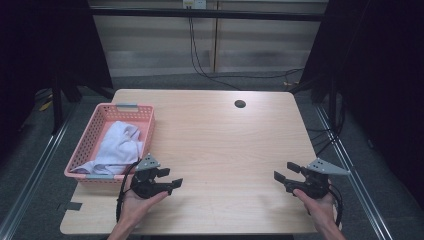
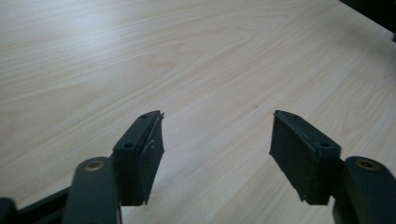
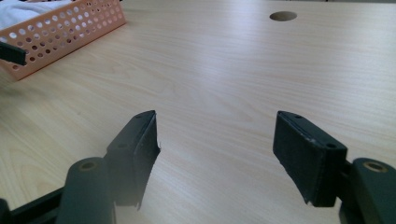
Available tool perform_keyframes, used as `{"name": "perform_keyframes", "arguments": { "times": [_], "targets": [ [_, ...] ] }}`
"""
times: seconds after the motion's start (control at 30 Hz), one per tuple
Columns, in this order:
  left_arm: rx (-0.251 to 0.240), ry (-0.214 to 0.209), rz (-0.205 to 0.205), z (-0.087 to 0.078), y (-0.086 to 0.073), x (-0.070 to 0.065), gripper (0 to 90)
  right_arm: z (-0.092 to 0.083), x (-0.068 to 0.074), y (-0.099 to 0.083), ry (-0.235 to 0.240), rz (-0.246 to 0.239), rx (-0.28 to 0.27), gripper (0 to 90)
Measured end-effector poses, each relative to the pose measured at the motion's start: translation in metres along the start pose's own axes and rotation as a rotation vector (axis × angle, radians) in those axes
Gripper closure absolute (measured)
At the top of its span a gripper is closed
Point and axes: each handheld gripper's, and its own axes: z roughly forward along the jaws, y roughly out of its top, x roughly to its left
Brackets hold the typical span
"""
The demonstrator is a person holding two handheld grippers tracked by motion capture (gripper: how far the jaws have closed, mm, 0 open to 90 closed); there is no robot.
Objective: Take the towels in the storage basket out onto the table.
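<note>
1. Two hand-held black two-jaw grippers sit low over a light wood-grain bench [image 1: 220, 150], one in each of the person's hands, near the bench's near edge.
2. Left gripper [image 1: 172, 178]: held at the near left of the bench, jaws pointing toward the bench centre. In the left gripper view, the left gripper [image 2: 217, 135] shows its jaws standing wide apart with bare bench surface between them; nothing is gripped.
3. Right gripper [image 1: 284, 171]: held at the near right of the bench, jaws pointing left toward the centre. In the right gripper view, the right gripper [image 3: 215, 135] shows its jaws equally wide apart, with bare wood between the pads; nothing is gripped.
4. Both grippers are well apart from each other, with open bench surface between them.
5. Pink perforated plastic basket [image 1: 102, 112]: rests on the left side of the bench, its near end just beside the left gripper. The right gripper view shows the same basket [image 3: 70, 28] at the upper left, well apart from that gripper.
6. White crumpled cloth [image 1: 117, 145]: lies inside the basket, bunched toward its near half, with one fold reaching the near left corner.
7. Round dark cable hole [image 1: 240, 104]: located in the bench top near the far edge, right of centre.
</note>
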Motion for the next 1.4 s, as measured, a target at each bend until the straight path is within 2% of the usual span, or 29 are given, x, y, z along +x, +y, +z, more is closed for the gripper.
{"name": "perform_keyframes", "arguments": {
  "times": [0.07, 0.13, 0.2, 0.3, 0.37, 0.43, 0.5, 0.6, 0.63, 0.77, 0.87, 0.97, 1.13, 1.27, 1.4],
  "targets": [
    [0.012, 0.028, 0.003, 0.002, 0.000, 0.000, 34.2, 0.001, -0.001, -0.001, -0.003, 0.002, 0.019, 28.8],
    [0.007, 0.009, 0.003, 0.003, 0.002, -0.002, 34.4, 0.003, -0.002, -0.001, 0.004, -0.014, 0.036, 28.3],
    [0.017, 0.020, 0.015, 0.003, 0.003, -0.004, 33.8, 0.004, 0.000, -0.002, -0.008, -0.042, 0.054, 26.3],
    [0.021, 0.017, 0.026, 0.001, 0.002, -0.007, 31.6, 0.002, 0.002, -0.003, -0.010, -0.059, 0.073, 25.2],
    [0.016, 0.011, 0.032, -0.001, 0.002, -0.008, 30.2, 0.000, 0.003, -0.002, 0.000, -0.062, 0.084, 23.7],
    [0.018, 0.025, 0.043, -0.004, 0.003, -0.009, 29.5, 0.000, 0.005, -0.001, 0.001, -0.068, 0.086, 21.5],
    [0.021, 0.019, 0.037, -0.007, 0.003, -0.008, 26.0, 0.000, 0.006, -0.001, -0.007, -0.073, 0.082, 20.2],
    [0.005, 0.028, 0.054, -0.011, 0.004, -0.008, 28.7, 0.001, 0.007, -0.001, 0.005, -0.068, 0.087, 19.5],
    [0.003, 0.015, 0.056, -0.013, 0.006, -0.007, 28.7, 0.001, 0.007, -0.001, 0.007, -0.058, 0.088, 18.3],
    [-0.002, 0.018, 0.067, -0.020, 0.012, -0.003, 30.9, 0.004, 0.006, -0.002, 0.020, -0.057, 0.096, 18.3],
    [-0.007, -0.010, 0.049, -0.030, 0.019, 0.002, 31.3, 0.004, 0.005, -0.001, 0.028, -0.048, 0.093, 18.2],
    [-0.008, -0.004, 0.050, -0.037, 0.024, 0.006, 31.9, 0.004, 0.004, 0.000, 0.025, -0.056, 0.089, 22.1],
    [0.008, 0.009, 0.048, -0.050, 0.027, 0.014, 30.2, 0.003, 0.005, 0.001, 0.042, -0.070, 0.091, 20.5],
    [-0.014, 0.069, 0.035, -0.079, 0.031, 0.030, 31.2, 0.005, 0.005, 0.000, 0.052, -0.077, 0.107, 19.6],
    [-0.036, 0.145, 0.013, -0.096, 0.033, 0.050, 34.5, 0.007, 0.008, -0.001, 0.067, -0.084, 0.116, 20.5]
  ]
}}
